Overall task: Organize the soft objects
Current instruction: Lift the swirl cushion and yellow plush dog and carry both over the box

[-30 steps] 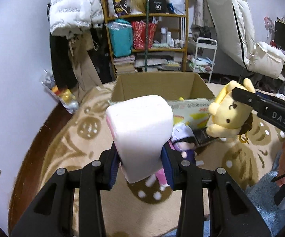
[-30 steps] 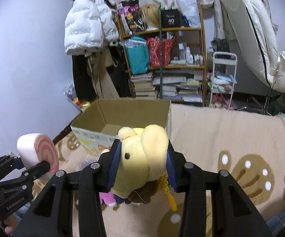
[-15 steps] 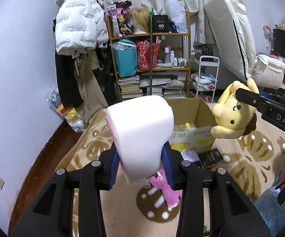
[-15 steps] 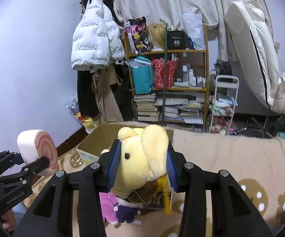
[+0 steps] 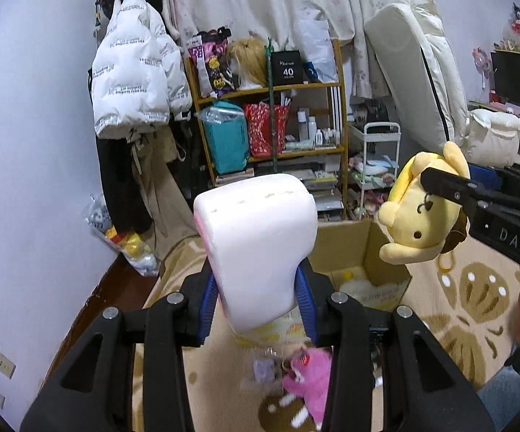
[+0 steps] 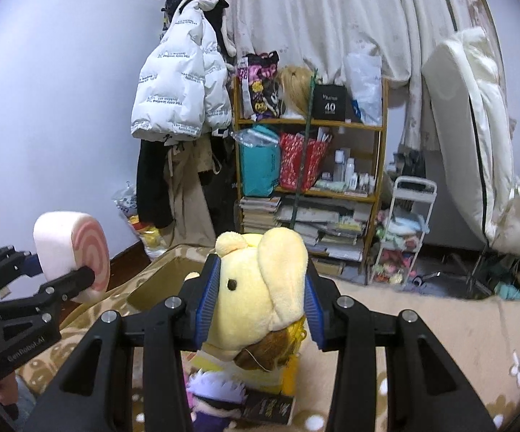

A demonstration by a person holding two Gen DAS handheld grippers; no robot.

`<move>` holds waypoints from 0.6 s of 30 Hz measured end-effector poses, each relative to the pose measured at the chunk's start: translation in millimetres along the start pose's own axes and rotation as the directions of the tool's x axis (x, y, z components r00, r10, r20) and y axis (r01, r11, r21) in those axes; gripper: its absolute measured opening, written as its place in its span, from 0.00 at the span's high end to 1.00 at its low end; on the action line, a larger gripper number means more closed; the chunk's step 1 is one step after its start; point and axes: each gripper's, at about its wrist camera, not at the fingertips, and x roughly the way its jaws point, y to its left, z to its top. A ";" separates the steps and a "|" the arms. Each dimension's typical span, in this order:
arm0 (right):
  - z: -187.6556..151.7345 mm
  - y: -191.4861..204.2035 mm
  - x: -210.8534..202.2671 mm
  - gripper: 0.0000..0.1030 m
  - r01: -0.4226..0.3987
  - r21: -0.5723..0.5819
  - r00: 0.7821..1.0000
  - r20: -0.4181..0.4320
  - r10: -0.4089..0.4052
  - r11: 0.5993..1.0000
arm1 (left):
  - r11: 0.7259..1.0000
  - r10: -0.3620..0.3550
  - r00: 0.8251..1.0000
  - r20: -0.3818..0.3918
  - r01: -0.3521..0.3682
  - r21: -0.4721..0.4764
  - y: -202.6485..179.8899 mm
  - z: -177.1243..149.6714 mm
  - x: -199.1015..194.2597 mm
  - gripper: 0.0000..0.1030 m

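Against the view of a second ago, both loads have been raised: the cardboard box point(image 5: 361, 252), then seen above the held toys, is now seen below and behind them, so the two soft things are judged to be lifted clear of the floor and carried toward the box. The left gripper point(image 5: 256, 306) is clamped narrowly on the white swirl cushion point(image 5: 256, 248), whose sides are squeezed between the blue pads point(image 5: 207, 302); in the right wrist view its pink spiral face point(image 6: 89, 255) is shown, held to the left of the box. The right gripper point(image 6: 260, 298) is closed on the yellow plush dog point(image 6: 260, 280), gripped across the head, and the dog is seen hanging above the right edge of the box in the left wrist view point(image 5: 422, 216). Neither toy is yet inside the box; a drop into its open top is judged to be the step ahead, and something yellow point(image 5: 348, 275) is already seen within it. In front of the box, a pink plush point(image 5: 310, 378) and a purple-haired doll point(image 6: 209, 392) are left on the patterned rug point(image 5: 469, 298), with a dark booklet point(image 6: 267, 406) beside the doll; these are judged to remain for sorting. Behind the box a crowded wooden shelf point(image 5: 270, 126) and a white puffer jacket point(image 5: 130, 86) are seen, well clear of the path. The near flap of the box could be caught by the bulky cushion.
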 end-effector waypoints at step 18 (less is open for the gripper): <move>16.2 3.3 32.6 0.55 -0.009 -0.032 0.999 0.047 0.010 0.999 | 0.999 -0.016 1.000 0.006 0.016 -0.037 7.0 14.1 46.5 0.62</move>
